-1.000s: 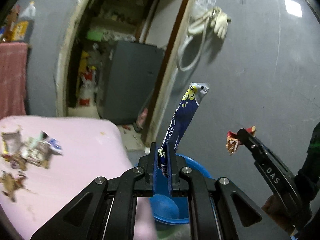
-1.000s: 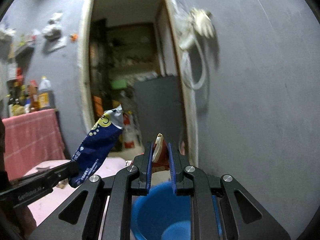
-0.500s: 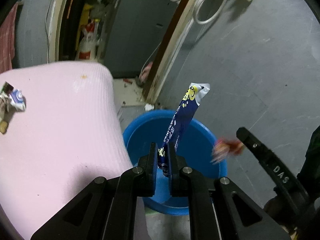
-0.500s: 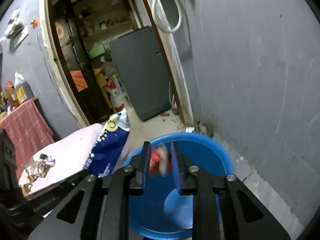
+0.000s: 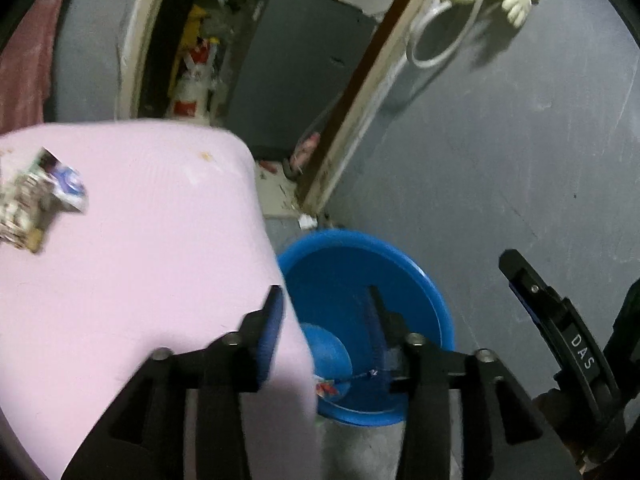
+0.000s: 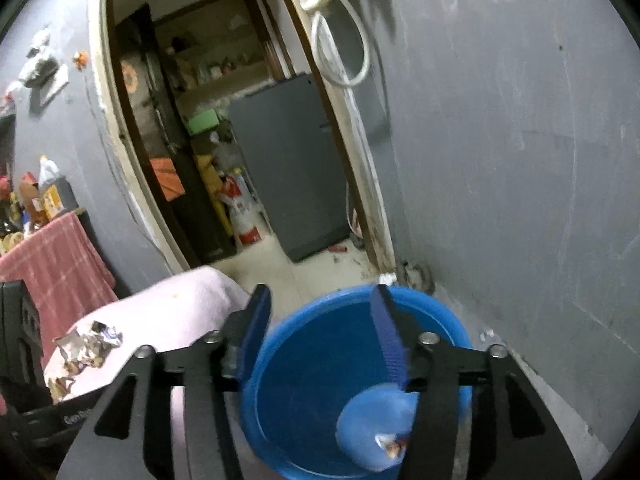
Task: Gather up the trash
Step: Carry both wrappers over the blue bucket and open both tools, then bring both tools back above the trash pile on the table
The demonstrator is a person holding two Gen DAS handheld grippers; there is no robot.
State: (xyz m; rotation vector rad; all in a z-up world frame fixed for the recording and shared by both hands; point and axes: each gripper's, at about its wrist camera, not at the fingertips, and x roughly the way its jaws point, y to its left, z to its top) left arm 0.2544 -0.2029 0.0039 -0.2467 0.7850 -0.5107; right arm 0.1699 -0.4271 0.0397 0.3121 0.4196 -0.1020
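Observation:
A blue plastic basin [image 5: 404,276] stands on the floor by the grey wall; it also shows in the right wrist view [image 6: 320,364]. A red wrapper [image 5: 327,389] lies at its bottom, also seen in the right wrist view [image 6: 390,446]. My left gripper [image 5: 324,308] is open and empty over the basin's near left rim. My right gripper [image 6: 318,312] is open and empty above the basin; it appears at the right of the left wrist view [image 5: 560,328]. Crumpled wrappers [image 5: 36,204] lie on the pink padded surface [image 5: 140,248], also seen in the right wrist view [image 6: 86,346].
An open doorway [image 6: 224,140] leads to a room with a grey fridge [image 6: 292,168]. A white hose and glove [image 5: 480,4] hang on the wall. A red cloth-covered shelf with bottles [image 6: 44,248] stands at far left.
Both grippers opened over the basin. The blue snack packet and the red wrapper left the jaws and dropped into it. Both views tilted down toward the basin.

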